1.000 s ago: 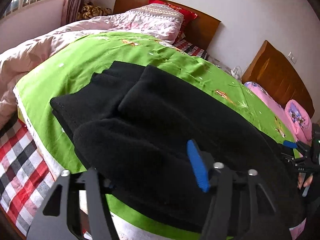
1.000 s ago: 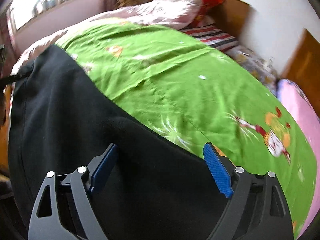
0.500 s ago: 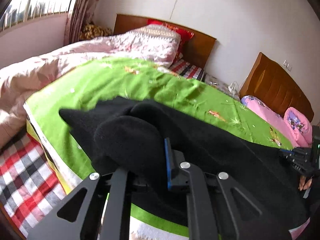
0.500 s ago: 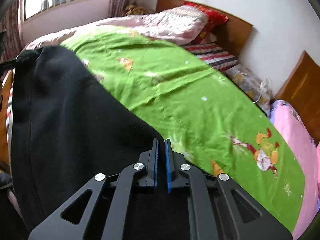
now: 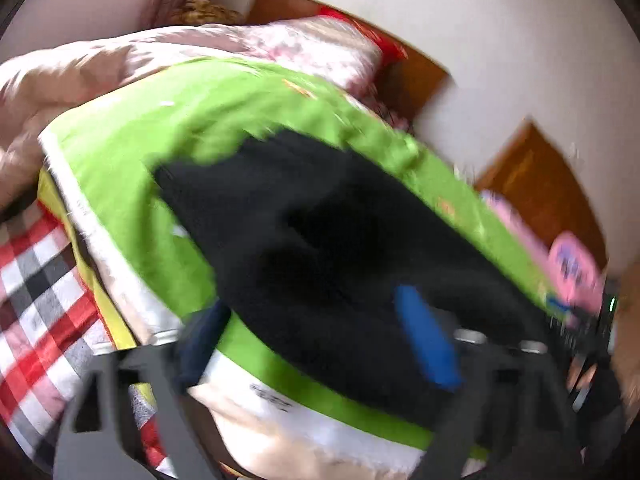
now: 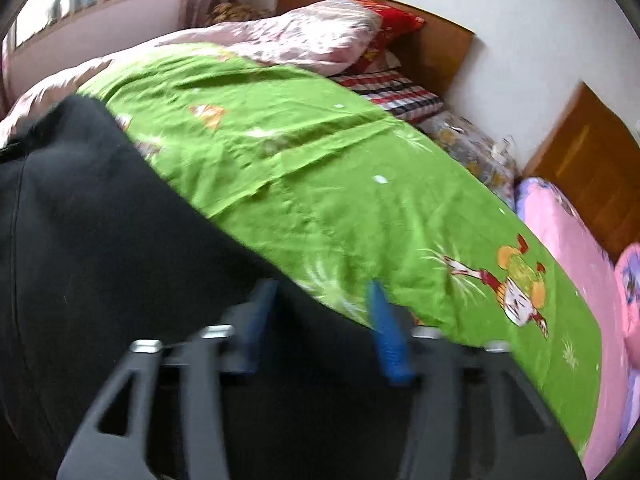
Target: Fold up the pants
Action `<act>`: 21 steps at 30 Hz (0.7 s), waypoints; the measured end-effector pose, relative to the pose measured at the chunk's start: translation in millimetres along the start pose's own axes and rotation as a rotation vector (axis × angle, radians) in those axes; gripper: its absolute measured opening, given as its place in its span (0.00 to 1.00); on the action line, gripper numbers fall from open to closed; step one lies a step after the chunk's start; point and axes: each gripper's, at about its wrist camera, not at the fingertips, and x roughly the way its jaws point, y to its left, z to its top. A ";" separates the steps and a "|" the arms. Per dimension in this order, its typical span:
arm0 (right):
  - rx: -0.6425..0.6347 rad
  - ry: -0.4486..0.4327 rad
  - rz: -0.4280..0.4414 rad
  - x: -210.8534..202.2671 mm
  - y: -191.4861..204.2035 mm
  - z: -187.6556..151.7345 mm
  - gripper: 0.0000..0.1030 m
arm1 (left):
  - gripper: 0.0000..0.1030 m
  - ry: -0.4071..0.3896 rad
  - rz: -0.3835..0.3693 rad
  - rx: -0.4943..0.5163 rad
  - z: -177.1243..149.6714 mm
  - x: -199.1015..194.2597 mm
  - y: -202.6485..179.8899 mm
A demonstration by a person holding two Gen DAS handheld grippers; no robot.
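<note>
The black pants [image 5: 320,240] lie across the near edge of the green bedsheet [image 5: 132,152], folded over into a thick band. My left gripper [image 5: 316,340] is open, its blue pads spread on either side of the pants' near edge, holding nothing. In the right wrist view the pants [image 6: 100,240] fill the lower left, on the green sheet [image 6: 340,184]. My right gripper [image 6: 320,328] is open just above the pants' edge. The right gripper also shows at the far right of the left wrist view [image 5: 580,320]. Both views are motion-blurred.
A pink quilt [image 6: 280,40] and red pillow [image 6: 384,20] lie at the wooden headboard [image 6: 432,48]. A red checked blanket [image 5: 36,280] hangs at the bed's left side. A second bed with pink bedding [image 6: 568,240] stands to the right.
Both grippers were shut on the pants half a second ago and have now opened and let go. The left gripper has tilted and pulled back; the pants have dropped onto the sheet.
</note>
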 end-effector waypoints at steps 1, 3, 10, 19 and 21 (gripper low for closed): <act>0.036 -0.020 0.025 -5.1 -3.6 0.0 0.77 | 0.88 -0.012 -0.034 -0.042 4.4 -3.9 12.1; 0.067 -0.041 0.041 -13.1 -5.2 -0.1 0.77 | 0.86 -0.012 -0.112 -0.127 12.1 -6.5 32.0; 0.036 -0.141 0.081 -50.7 28.5 -2.4 0.77 | 0.56 0.028 -0.190 -0.222 42.7 11.5 60.4; 0.019 -0.153 0.099 -56.4 49.5 -2.9 0.77 | 0.05 0.024 -0.073 -0.120 54.8 24.9 40.0; 0.022 -0.147 0.105 -53.5 51.6 -5.2 0.77 | 0.05 -0.036 -0.084 -0.077 63.8 11.1 29.3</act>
